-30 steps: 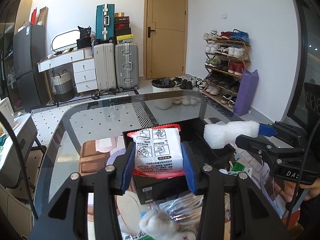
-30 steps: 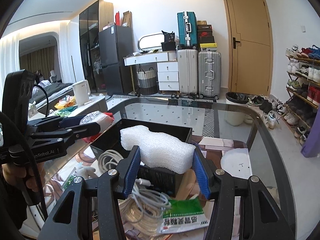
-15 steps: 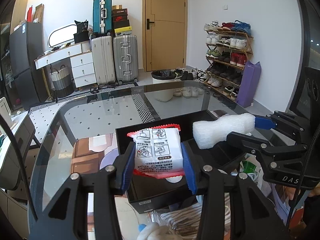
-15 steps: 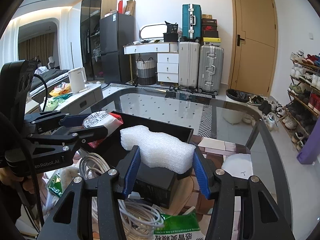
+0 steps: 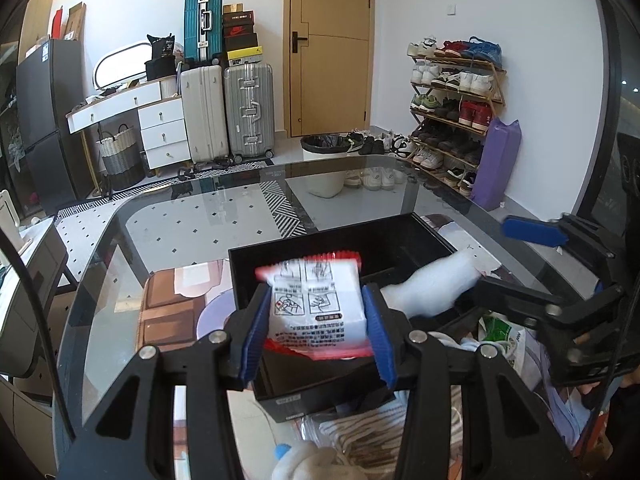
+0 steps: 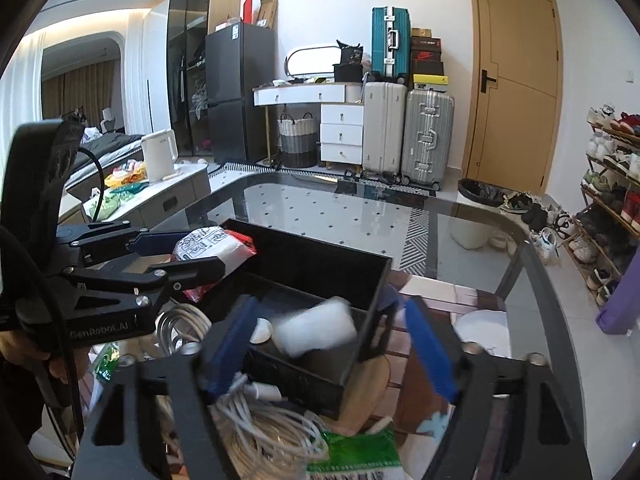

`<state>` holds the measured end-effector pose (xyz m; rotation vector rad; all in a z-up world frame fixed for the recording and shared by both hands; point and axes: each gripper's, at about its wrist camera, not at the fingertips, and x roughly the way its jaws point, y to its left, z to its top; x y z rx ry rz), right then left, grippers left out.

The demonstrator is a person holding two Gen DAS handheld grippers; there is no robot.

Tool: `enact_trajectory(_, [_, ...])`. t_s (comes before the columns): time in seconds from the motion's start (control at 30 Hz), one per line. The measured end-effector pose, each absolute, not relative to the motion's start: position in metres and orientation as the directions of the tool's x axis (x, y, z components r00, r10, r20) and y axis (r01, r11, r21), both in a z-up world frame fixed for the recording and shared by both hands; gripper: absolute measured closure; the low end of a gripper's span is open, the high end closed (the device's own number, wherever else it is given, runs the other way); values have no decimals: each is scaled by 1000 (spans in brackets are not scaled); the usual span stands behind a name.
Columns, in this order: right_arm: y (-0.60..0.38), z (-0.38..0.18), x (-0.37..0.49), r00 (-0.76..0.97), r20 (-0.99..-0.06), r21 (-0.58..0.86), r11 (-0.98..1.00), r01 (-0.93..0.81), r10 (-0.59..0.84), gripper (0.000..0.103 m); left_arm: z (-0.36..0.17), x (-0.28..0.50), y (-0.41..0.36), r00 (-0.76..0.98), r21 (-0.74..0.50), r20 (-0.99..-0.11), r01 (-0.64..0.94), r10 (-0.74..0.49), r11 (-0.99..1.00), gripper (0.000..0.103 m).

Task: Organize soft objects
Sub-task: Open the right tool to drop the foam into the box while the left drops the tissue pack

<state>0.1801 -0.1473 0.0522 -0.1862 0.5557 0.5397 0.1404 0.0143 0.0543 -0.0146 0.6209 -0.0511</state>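
- My left gripper [image 5: 316, 320] is clamped on a white packet [image 5: 318, 306] with red edges, above the black box [image 5: 340, 236].
- My right gripper [image 6: 328, 344] is spread wide; the white foam piece [image 6: 316, 330] sits blurred in the box, touching neither finger.

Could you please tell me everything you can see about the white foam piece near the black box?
The white foam piece is a chunky, elongated block with a bumpy, cellular look and rounded, wavy edges. It is motion-blurred in both views. It sits inside the near end of the black box, tilted, with one end sticking out over the rim. The right gripper is open around it, fingers apart from the foam.
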Motion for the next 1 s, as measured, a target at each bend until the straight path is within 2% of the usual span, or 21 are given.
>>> enact_trajectory(0.07, [-156, 54, 172, 723, -542, -25, 852, -524, 428, 9, 58, 133, 15, 819, -36, -571, 39, -52, 999, 44])
enact_trajectory(0.17, [-172, 55, 162, 736, -536, -17, 866, -500, 414, 1, 61, 124, 18, 830, -47, -555, 33, -54, 998, 36])
enact_trajectory(0.2, [-177, 54, 158, 735, -538, -10, 868, -496, 414, 1, 62, 122, 19, 831, -46, -555, 29, -49, 999, 32])
enact_trajectory(0.27, [-185, 53, 153, 731, -547, 4, 874, -485, 408, 1, 62, 112, 21, 841, -51, -539, 15, -40, 999, 17])
enact_trajectory(0.37, [-195, 48, 144, 731, -556, 8, 882, -471, 395, 1, 62, 101, 26, 852, -53, -523, -17, -13, 998, 5])
enact_trajectory(0.57, [-206, 38, 134, 714, -588, 20, 889, -457, 380, 1, 54, 81, 37, 852, -68, -524, -52, 8, 996, 0])
enact_trajectory(0.77, [-209, 28, 131, 690, -620, 25, 889, -458, 373, 1, 44, 69, 43, 842, -98, -540, -59, -3, 993, 0])
enact_trajectory(1.0, [-203, 22, 131, 661, -653, 10, 877, -481, 370, 1, 31, 59, 35, 816, -26, -577, -42, 19, 999, 0])
